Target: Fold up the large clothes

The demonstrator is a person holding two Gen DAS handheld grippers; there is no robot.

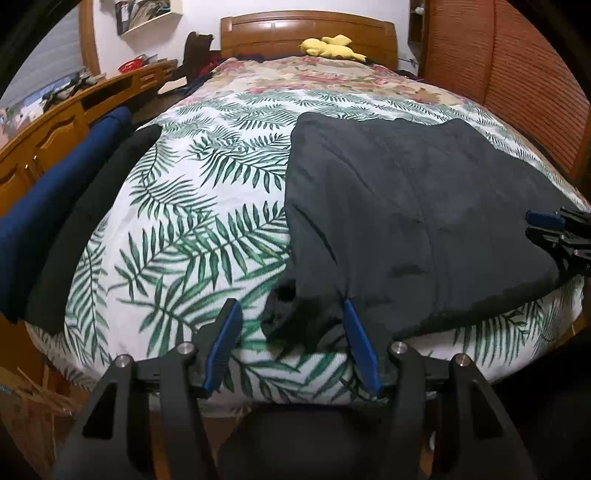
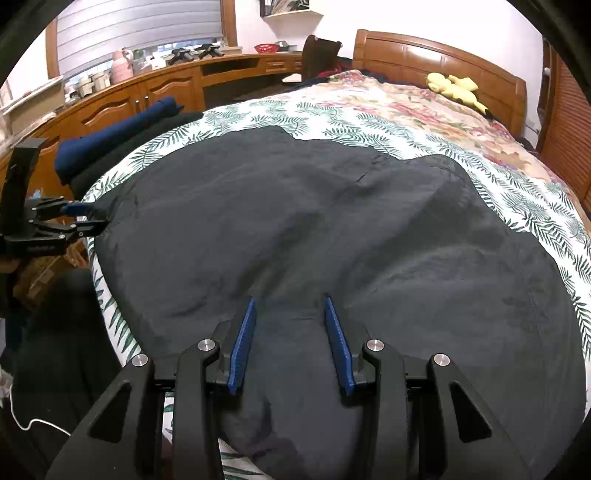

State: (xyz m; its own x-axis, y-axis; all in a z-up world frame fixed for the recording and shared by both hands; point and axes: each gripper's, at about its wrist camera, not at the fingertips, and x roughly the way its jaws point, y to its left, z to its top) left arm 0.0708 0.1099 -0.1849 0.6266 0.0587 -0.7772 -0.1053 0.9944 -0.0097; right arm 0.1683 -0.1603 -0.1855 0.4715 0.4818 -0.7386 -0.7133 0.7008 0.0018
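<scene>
A large dark grey garment (image 1: pixel 406 221) lies spread on the bed's leaf-print cover; it fills most of the right wrist view (image 2: pixel 314 229). My left gripper (image 1: pixel 291 306) is open at the garment's near left corner, whose bunched edge lies between the blue fingers (image 1: pixel 225 339). It also shows at the left edge of the right wrist view (image 2: pixel 86 218). My right gripper (image 2: pixel 290 302) is open, fingers (image 2: pixel 243 339) resting over the garment's near edge, nothing pinched. It shows at the right edge of the left wrist view (image 1: pixel 546 225).
Folded navy (image 1: pixel 55 206) and black (image 1: pixel 96 218) clothes lie along the bed's left side. A yellow plush (image 1: pixel 332 48) sits by the wooden headboard (image 1: pixel 306 33). A wooden cabinet (image 2: pixel 147 96) runs along the left; a slatted wardrobe (image 1: pixel 517 74) stands right.
</scene>
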